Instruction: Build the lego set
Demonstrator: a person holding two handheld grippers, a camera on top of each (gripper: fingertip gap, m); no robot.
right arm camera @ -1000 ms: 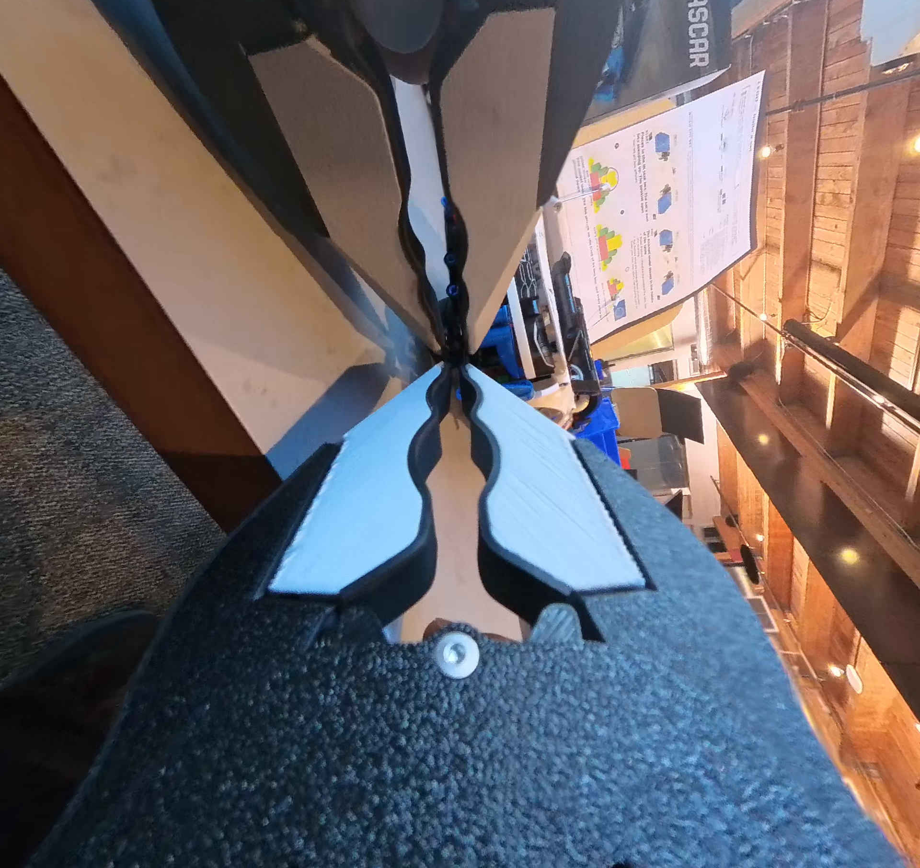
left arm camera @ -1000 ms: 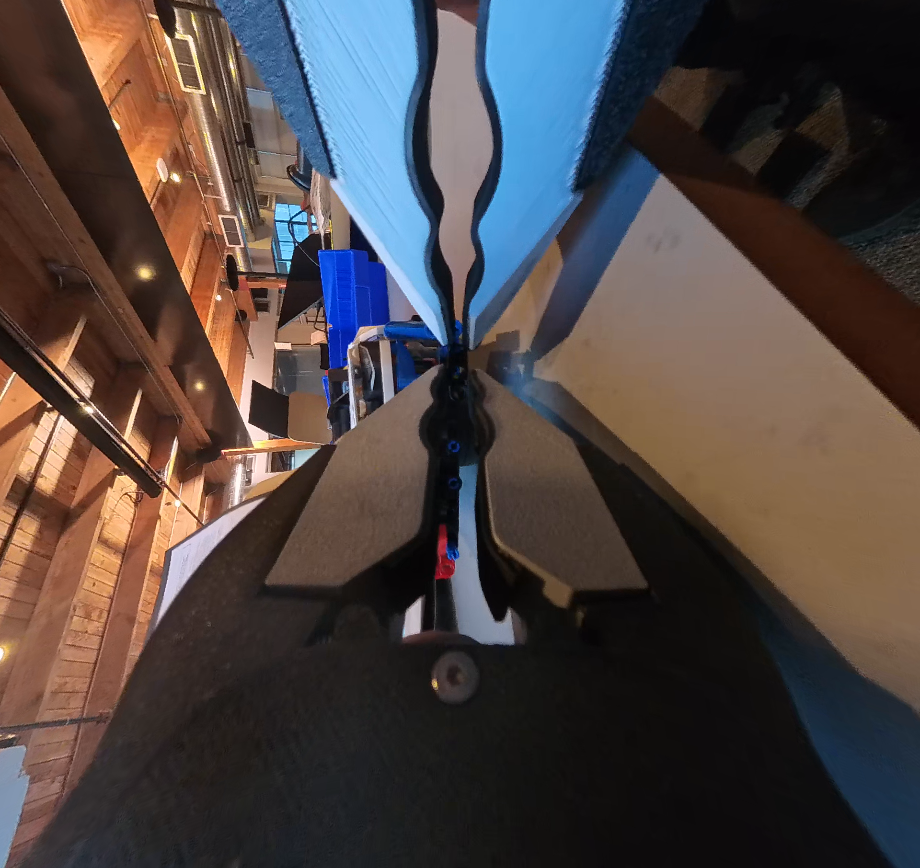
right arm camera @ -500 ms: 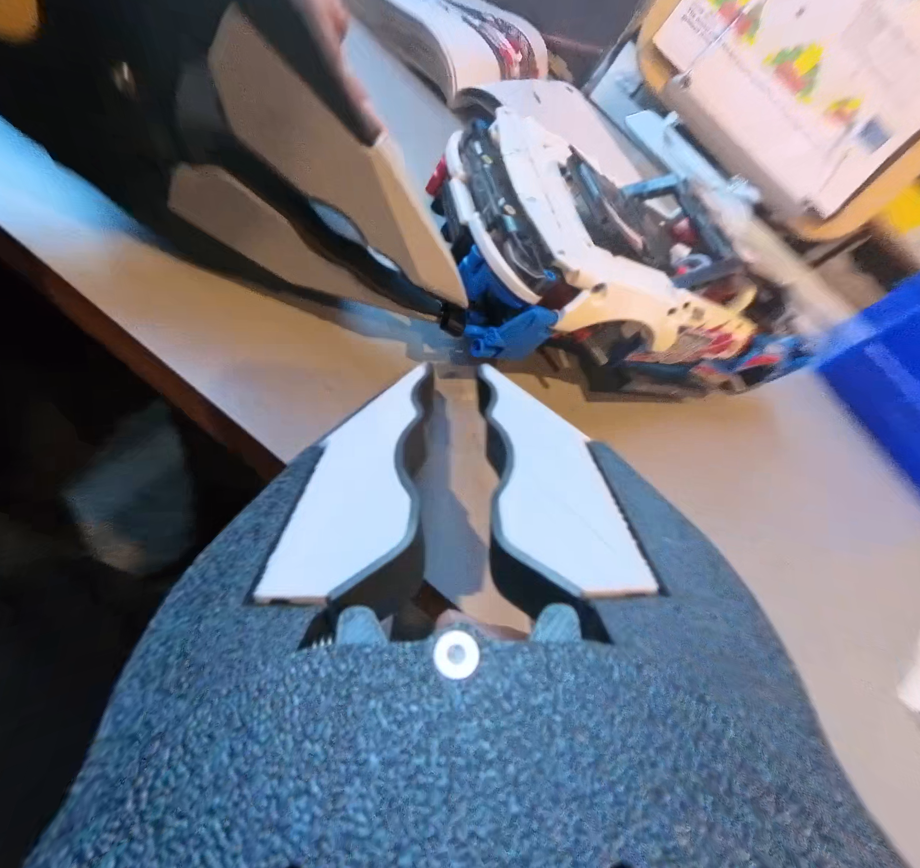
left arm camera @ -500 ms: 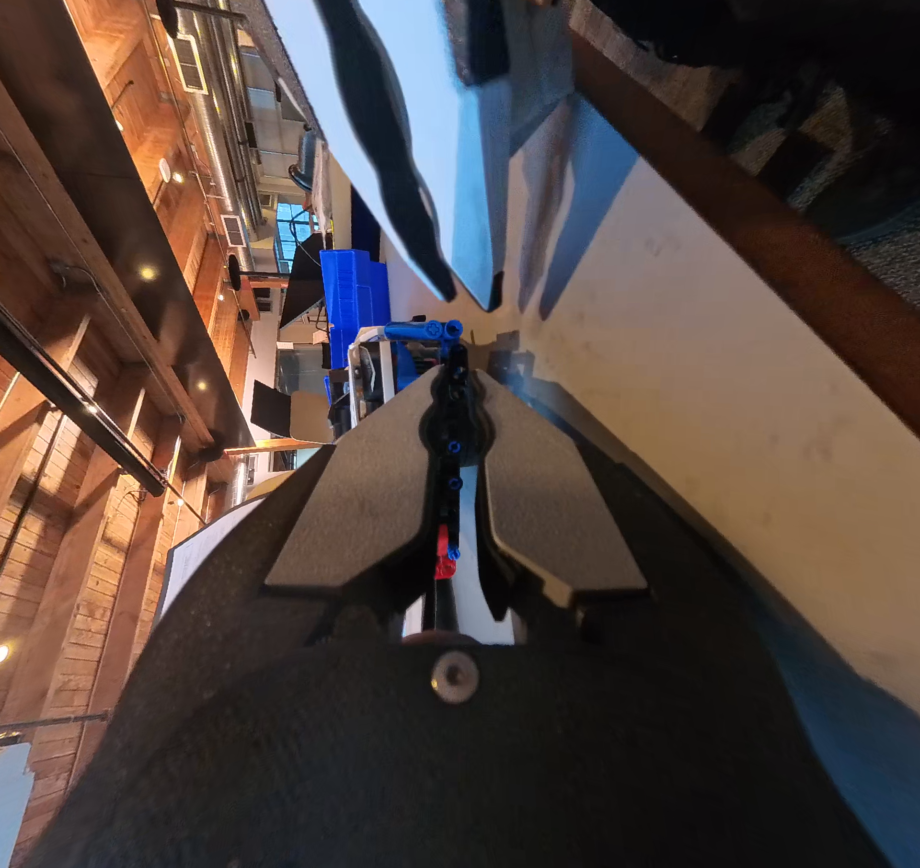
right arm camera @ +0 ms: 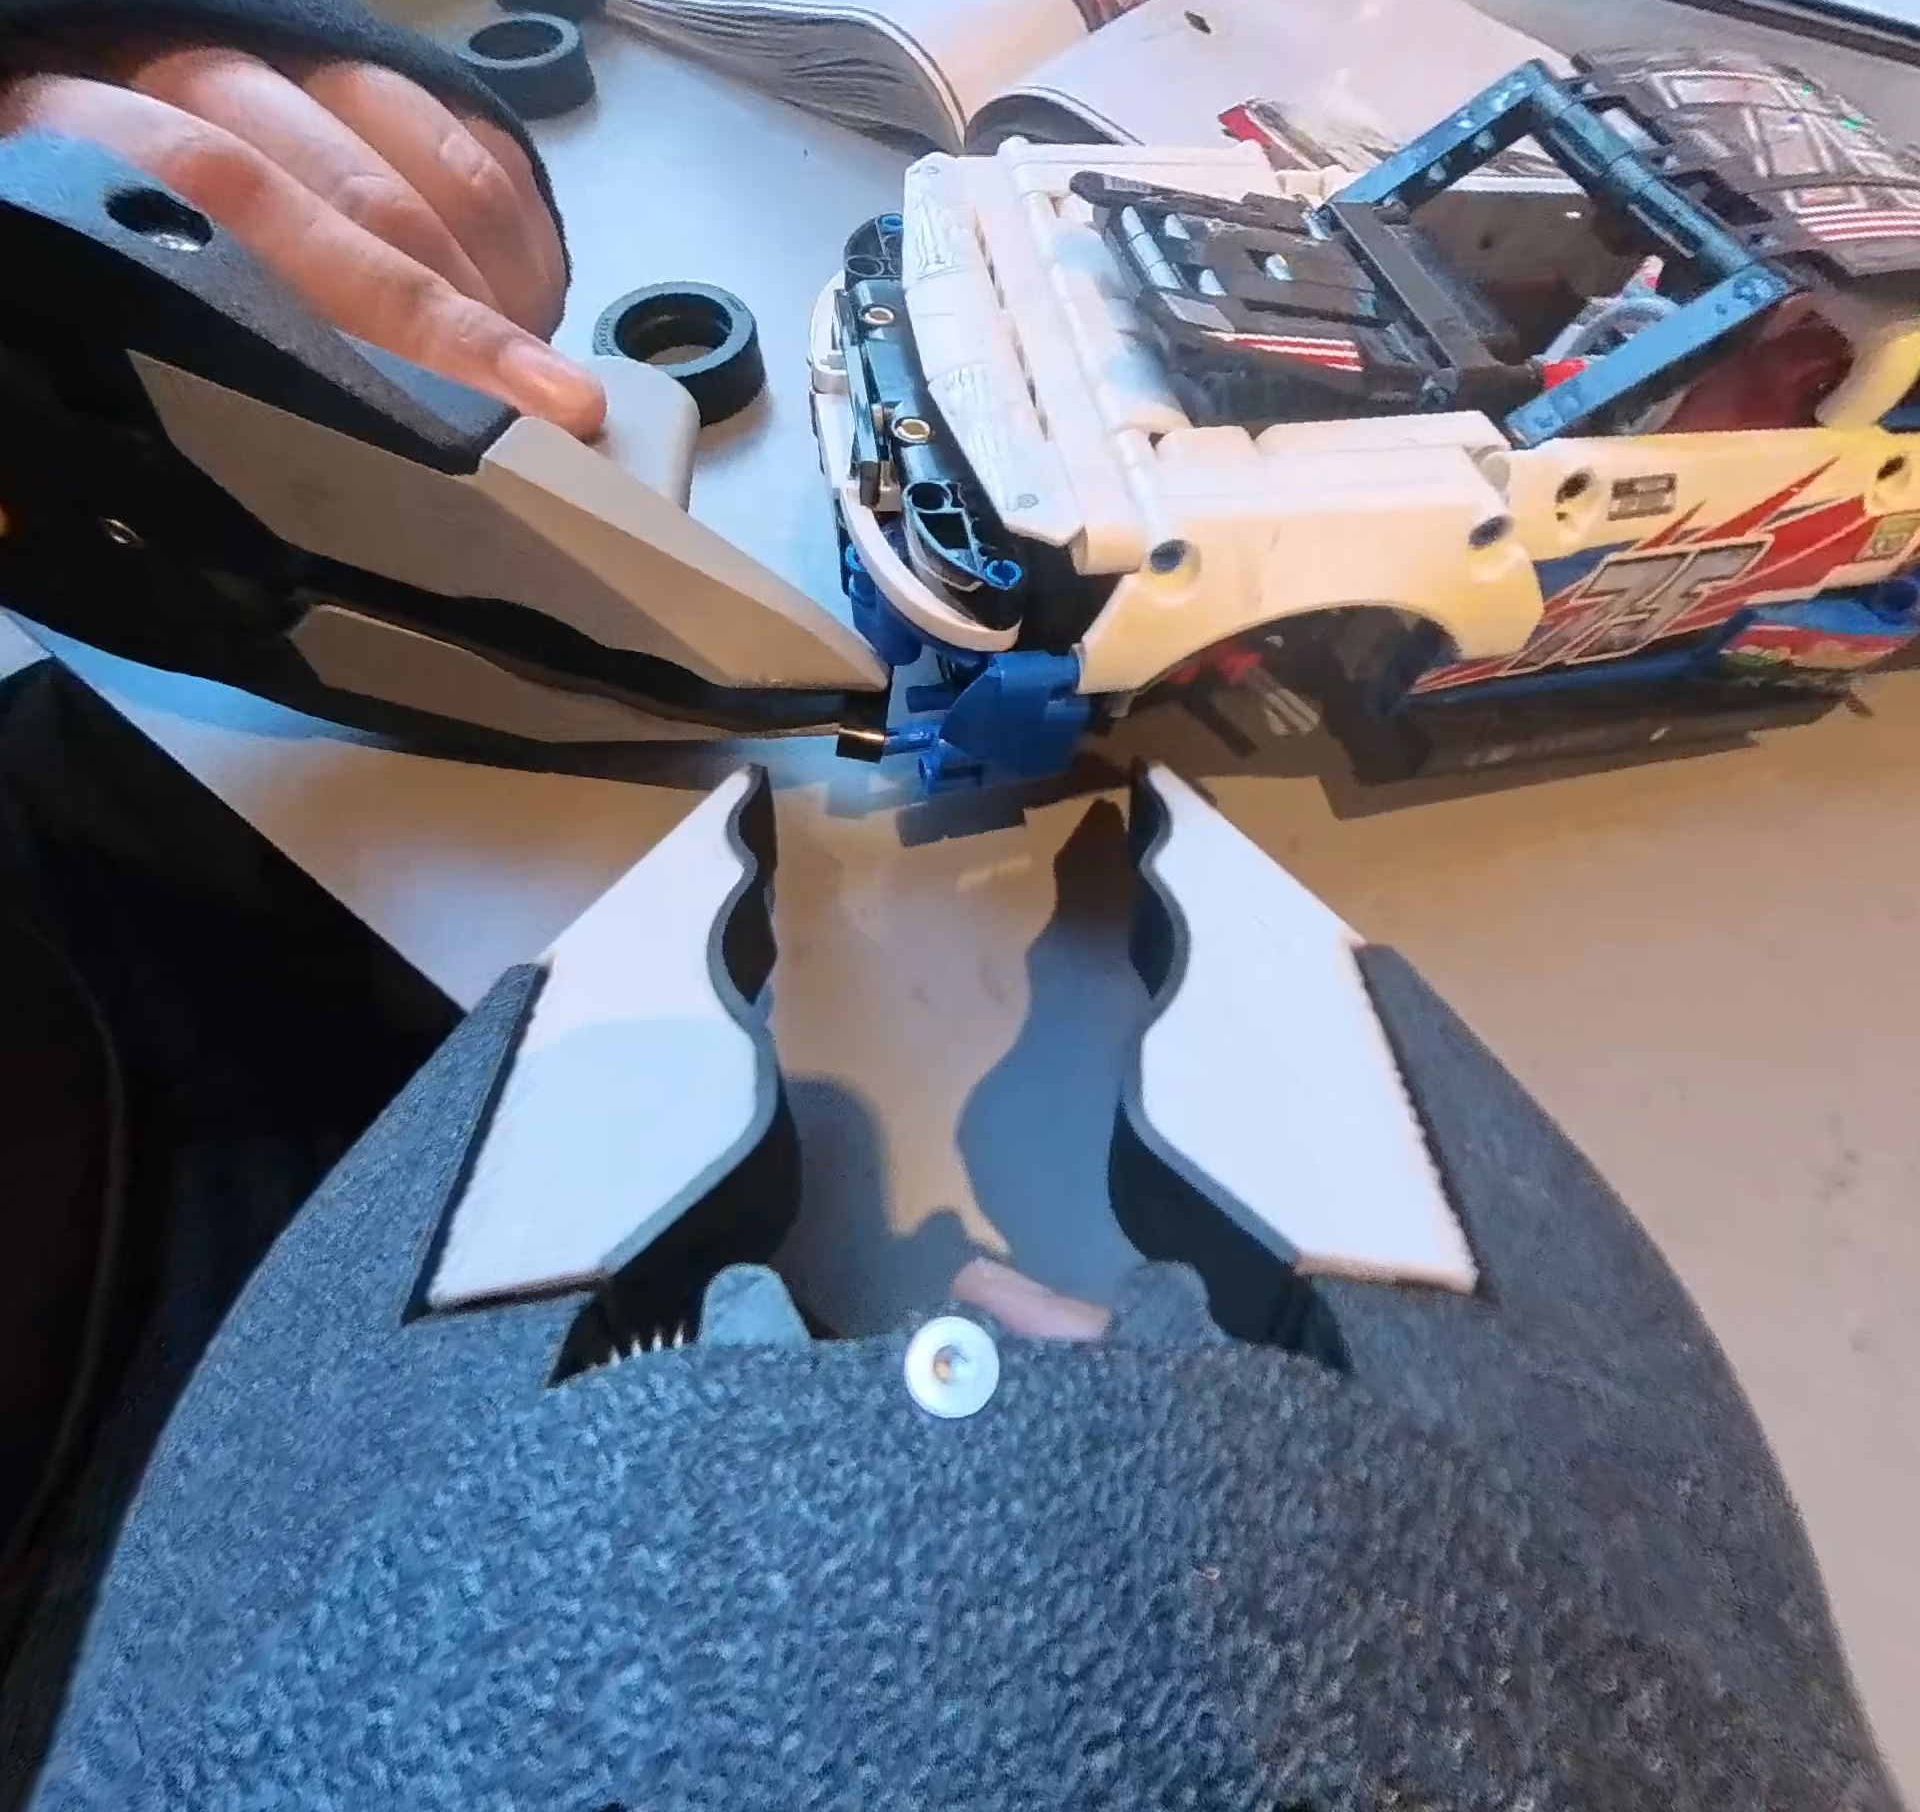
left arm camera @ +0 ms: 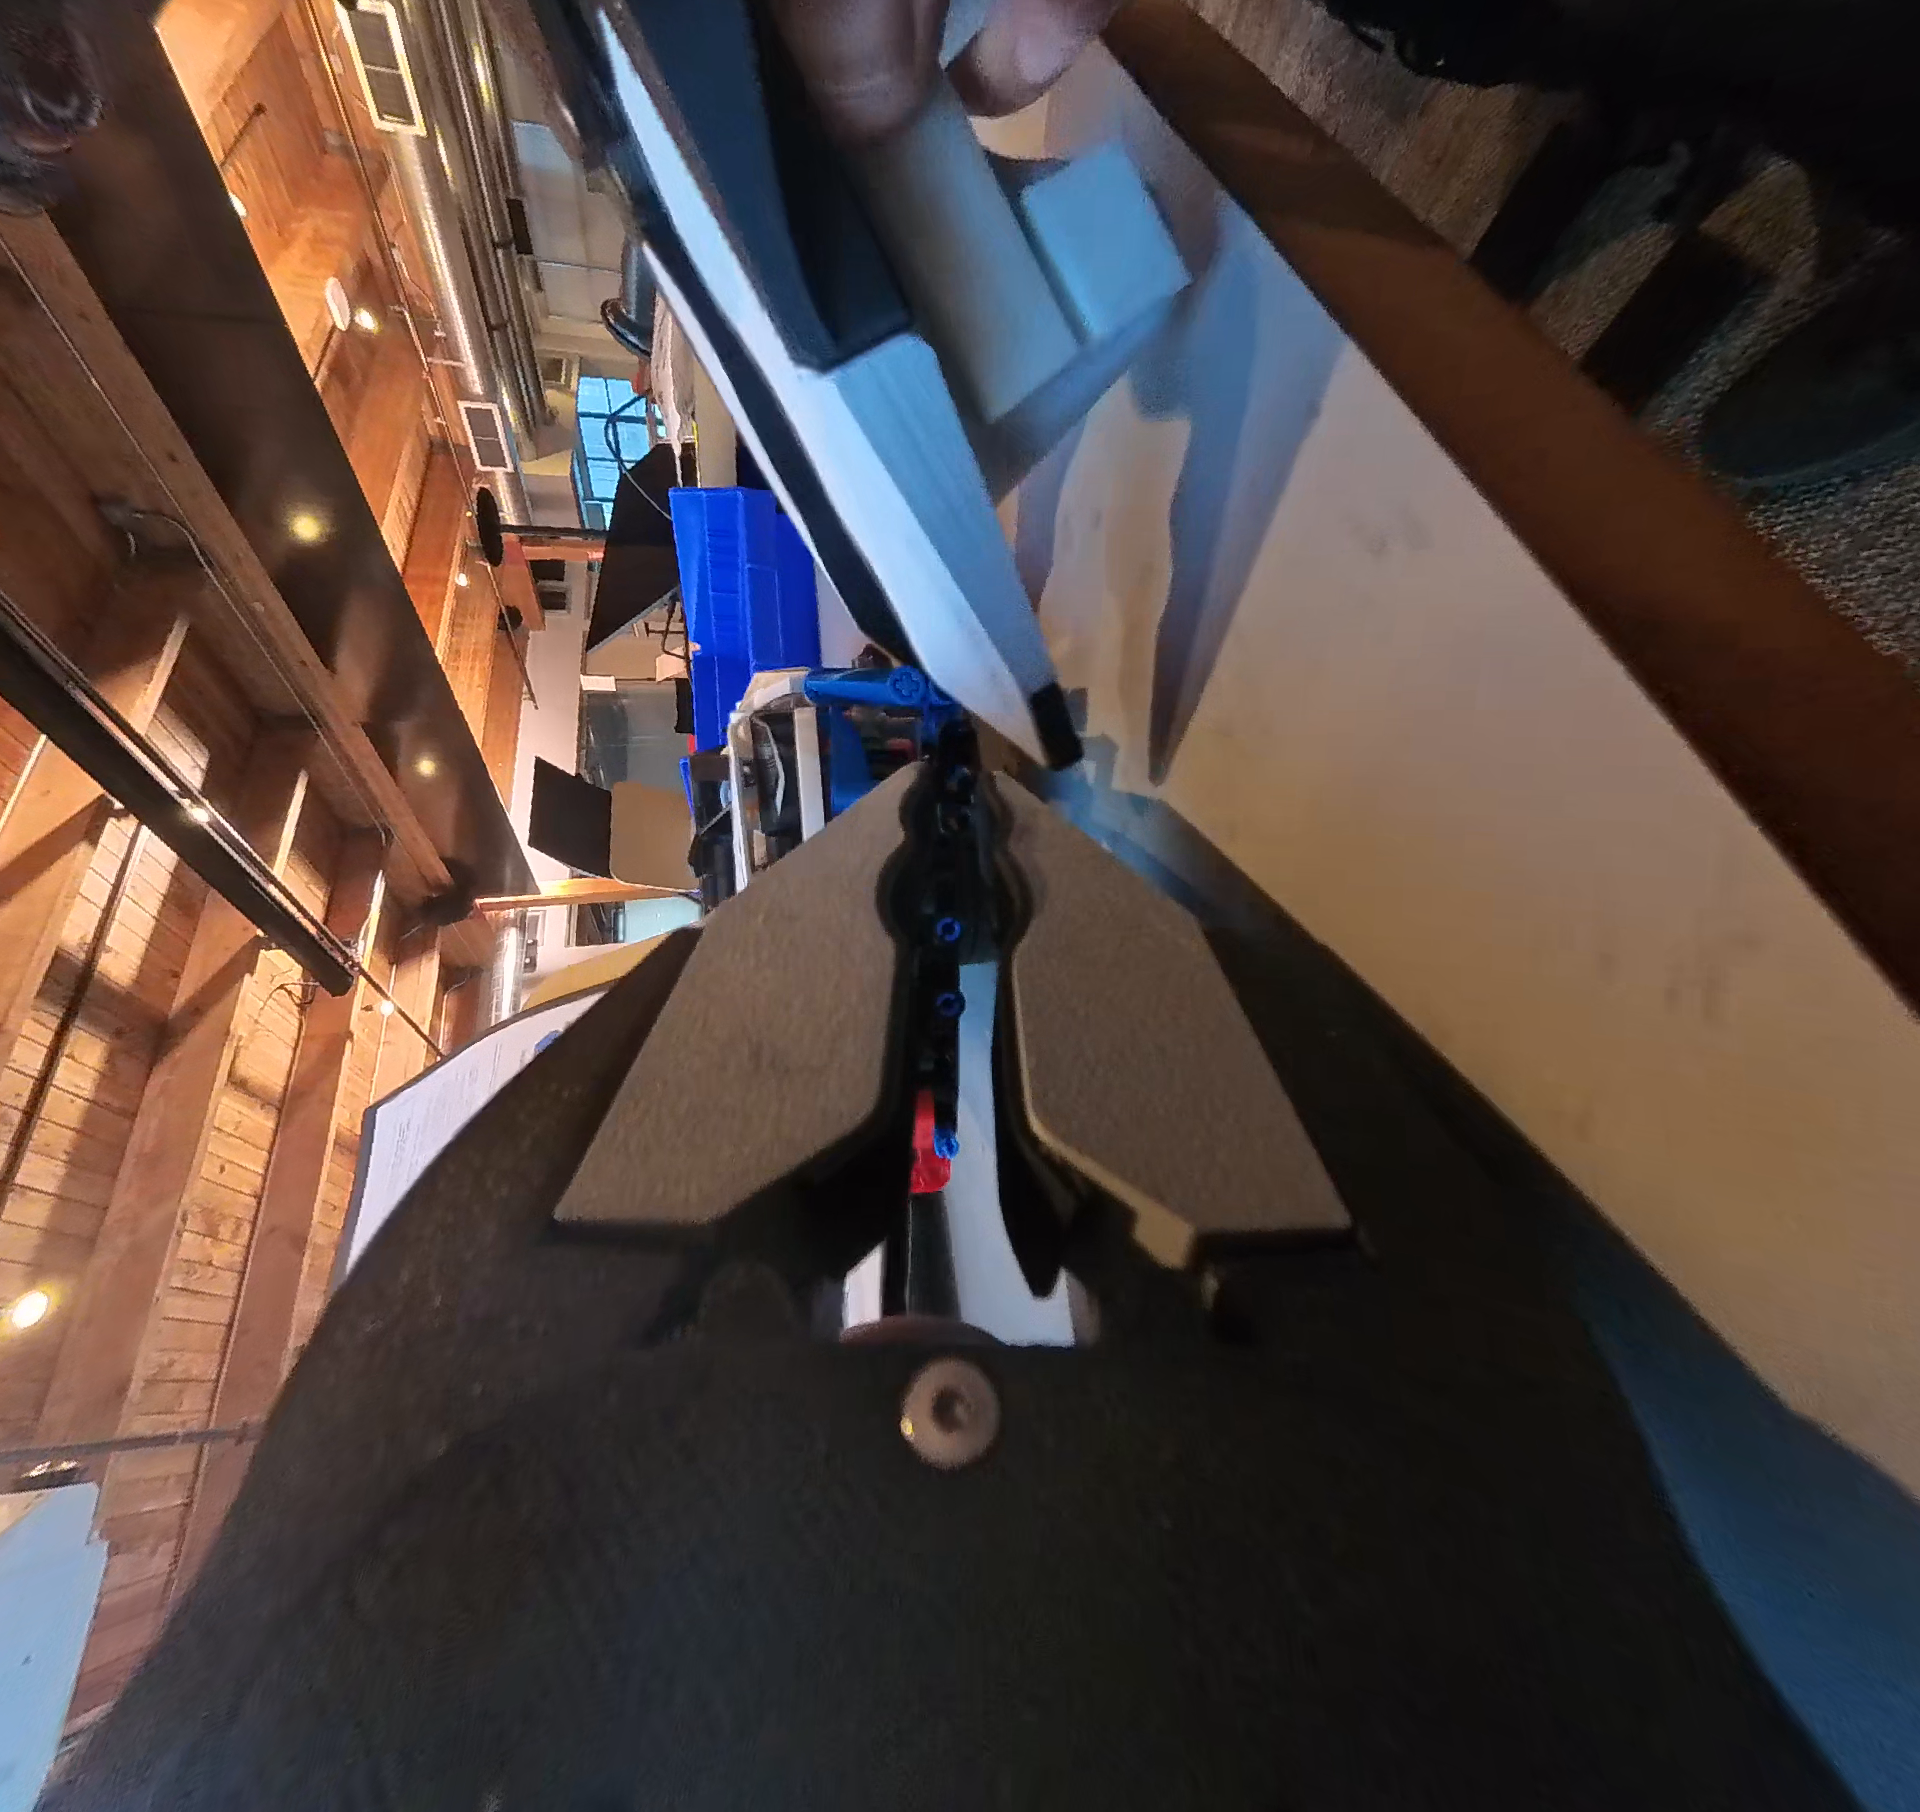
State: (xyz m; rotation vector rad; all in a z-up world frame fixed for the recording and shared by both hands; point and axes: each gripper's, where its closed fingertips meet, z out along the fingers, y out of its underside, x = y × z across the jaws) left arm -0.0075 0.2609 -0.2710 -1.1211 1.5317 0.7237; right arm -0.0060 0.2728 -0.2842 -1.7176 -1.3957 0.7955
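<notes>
My left gripper [left arm camera: 951, 775] is shut on a thin black lego beam [left arm camera: 940, 973] with blue pins and a red piece at its rear end. In the right wrist view the left gripper [right arm camera: 873, 692] comes in from the left with a hand [right arm camera: 343, 193] on it. The beam's tip [right arm camera: 860, 744] sits at the blue front corner of the white lego race car [right arm camera: 1247, 474]. My right gripper [right arm camera: 945, 796] is open and empty, just in front of the car's nose, above the table [right arm camera: 1558, 1035]. It also shows in the left wrist view [left arm camera: 935, 567].
An open instruction booklet [right arm camera: 914, 6] lies behind the car. Loose black tyres lie at the far left: one by the car's nose [right arm camera: 681, 349], two further back [right arm camera: 520, 63]. The table's front edge [left arm camera: 1558, 474] is close by. Blue bins [left arm camera: 738, 588] stand beyond the car.
My right gripper was shut tip to tip against the left gripper. It has opened, pulled back and swung to face the car. The left gripper still holds the beam.
</notes>
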